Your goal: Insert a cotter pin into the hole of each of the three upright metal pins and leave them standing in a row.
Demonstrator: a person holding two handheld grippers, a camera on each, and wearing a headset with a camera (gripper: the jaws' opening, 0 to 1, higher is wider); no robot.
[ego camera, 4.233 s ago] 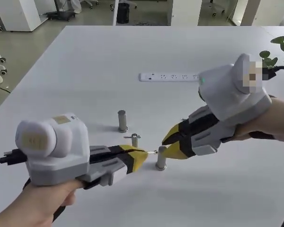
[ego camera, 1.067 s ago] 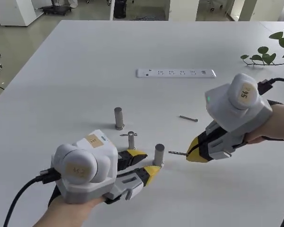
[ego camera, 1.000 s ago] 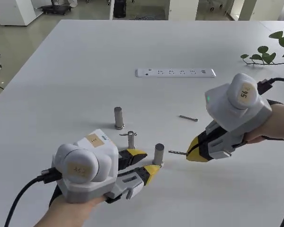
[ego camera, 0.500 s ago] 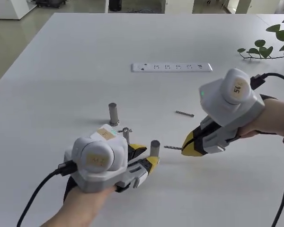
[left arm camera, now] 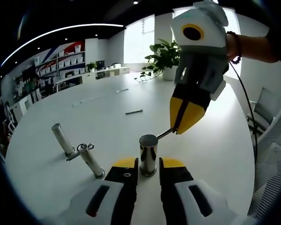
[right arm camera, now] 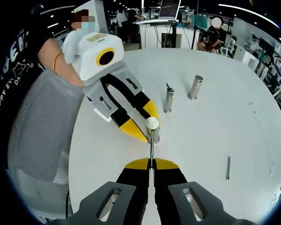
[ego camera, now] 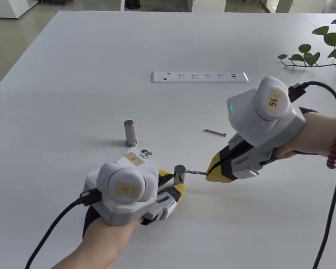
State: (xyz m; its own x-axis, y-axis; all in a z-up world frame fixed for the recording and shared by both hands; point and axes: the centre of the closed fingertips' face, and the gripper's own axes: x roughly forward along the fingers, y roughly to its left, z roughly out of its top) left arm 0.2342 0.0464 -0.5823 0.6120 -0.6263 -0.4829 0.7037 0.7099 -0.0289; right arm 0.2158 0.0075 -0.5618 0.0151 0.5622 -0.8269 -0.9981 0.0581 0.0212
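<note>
**A:** A white table (ego camera: 73, 67) in an open office. A power strip (ego camera: 199, 77) lies well beyond both grippers and a plant (ego camera: 313, 50) trails over the far right edge. Where are the 3 pins?

**B:** The nearest pin (left arm camera: 148, 152) stands upright between the fingers (left arm camera: 125, 171) of the left gripper (left arm camera: 149, 165). They are closed in on its lower part, 1 on each side. The middle pin (left arm camera: 90, 159) stands just left of those fingers and a little beyond them. It has a fitted cotter pin (left arm camera: 82, 149) through its top. The far pin (ego camera: 130, 132) stands further out on the same line, bare.

**A:** And the right gripper (right arm camera: 151, 164)?

**B:** Its fingers (right arm camera: 136, 171) are pinched together on a cotter pin (right arm camera: 151, 145), which sticks straight out ahead of their tips. They point at the left fingers from the opposite side, near but apart.

**A:** Has it gone into the hole?

**B:** Its free end meets the side of the nearest pin just under the top. I cannot tell whether it has entered.

**A:** Anything else?

**B:** A loose cotter pin (ego camera: 215, 132) lies flat on the table beyond the right fingers, apart from them.
</note>
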